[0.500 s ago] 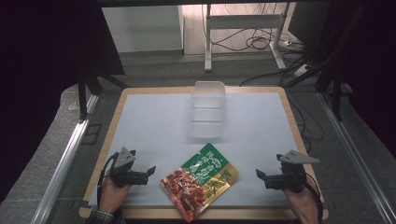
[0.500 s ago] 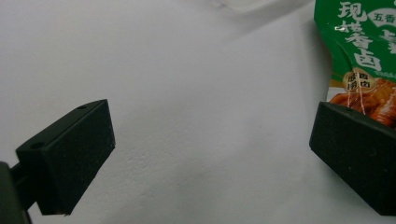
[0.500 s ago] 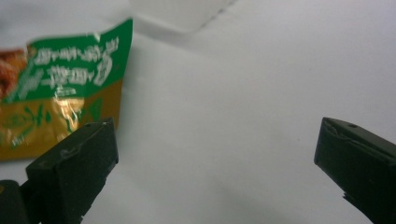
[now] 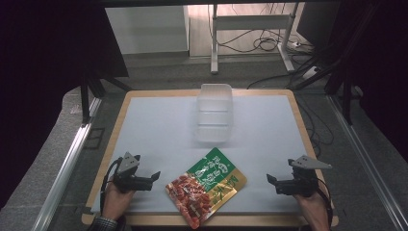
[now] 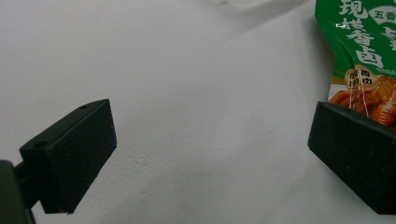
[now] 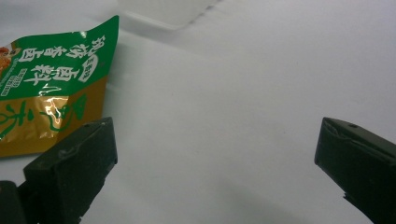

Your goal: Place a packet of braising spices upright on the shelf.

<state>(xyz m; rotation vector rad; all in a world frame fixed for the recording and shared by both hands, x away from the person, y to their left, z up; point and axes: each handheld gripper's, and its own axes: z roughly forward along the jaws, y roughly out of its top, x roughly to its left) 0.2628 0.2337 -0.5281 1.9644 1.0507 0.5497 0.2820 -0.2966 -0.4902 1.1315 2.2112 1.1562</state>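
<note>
High view: my left gripper [image 4: 155, 176] and right gripper [image 4: 271, 179], both released, flank the green-and-gold foil snack pouch [image 4: 207, 186] on the bench [image 4: 159, 125], ready to pinch either edge.

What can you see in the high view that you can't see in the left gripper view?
The high view alone takes in the whole wooden-edged table, both hands, the right gripper, and the floor and cables beyond. The left gripper view alone gives a close look along the left gripper with its black jaws standing wide apart and nothing between them, plus the white print on the pouch. Both share the green snack pouch, the white mat and the clear plastic container, whose near edge peeks in at its top.
</note>
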